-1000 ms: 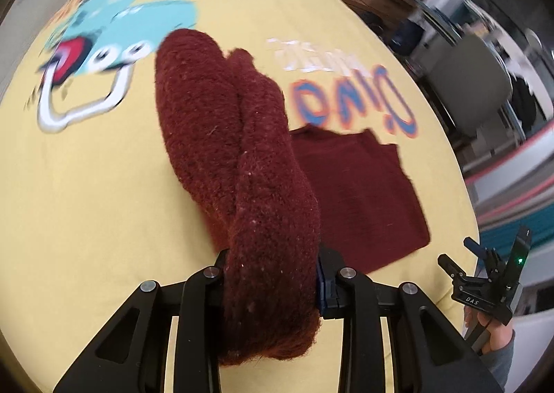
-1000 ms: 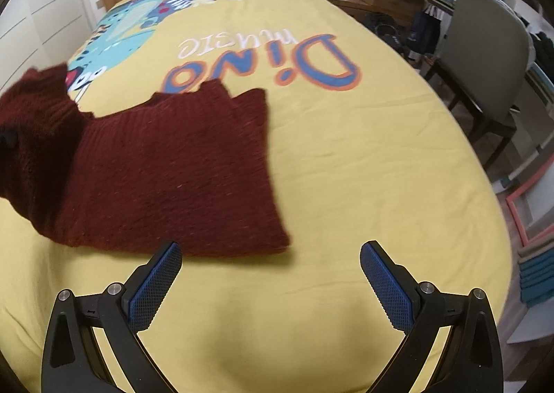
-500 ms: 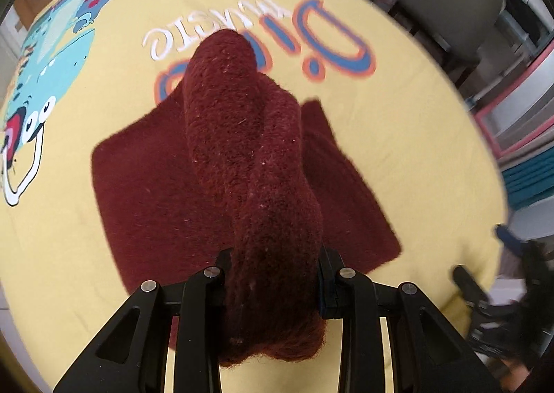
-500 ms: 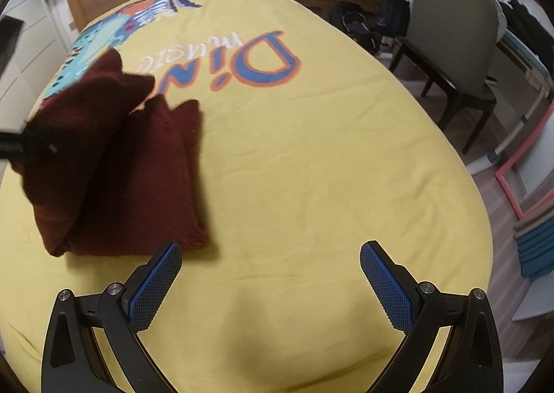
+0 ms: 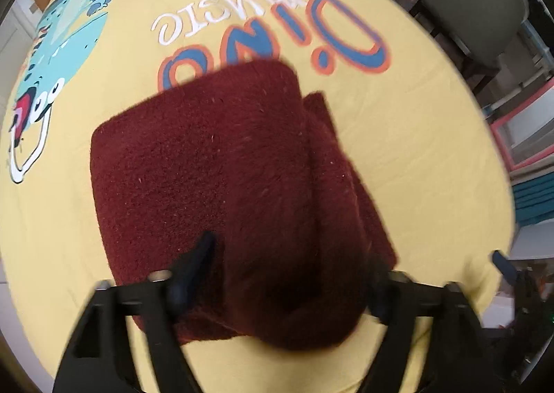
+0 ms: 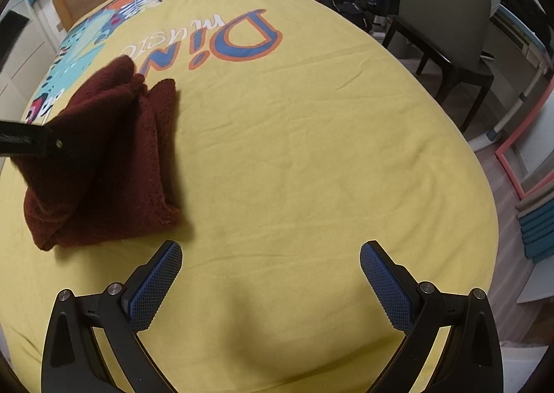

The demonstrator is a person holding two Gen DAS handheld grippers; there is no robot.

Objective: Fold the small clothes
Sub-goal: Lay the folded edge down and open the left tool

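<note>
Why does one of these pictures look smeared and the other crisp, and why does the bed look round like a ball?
Left wrist view: the left gripper is blurred because its jaws are opening over the dark red knitted garment. Right wrist view: sharp, evenly lit, with soft shadows under the right gripper on the yellow bedspread. Both views: the fisheye lens bulges the bed and darkens the corners.

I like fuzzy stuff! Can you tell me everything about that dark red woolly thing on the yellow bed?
The dark red fuzzy knitted garment lies folded into a thick, layered bundle on the yellow printed bedcover, covering part of the blue "Dino" lettering. Its near end bulges between the left tongs, whose jaws are opening around it. The right tongs are apart from it.
</note>
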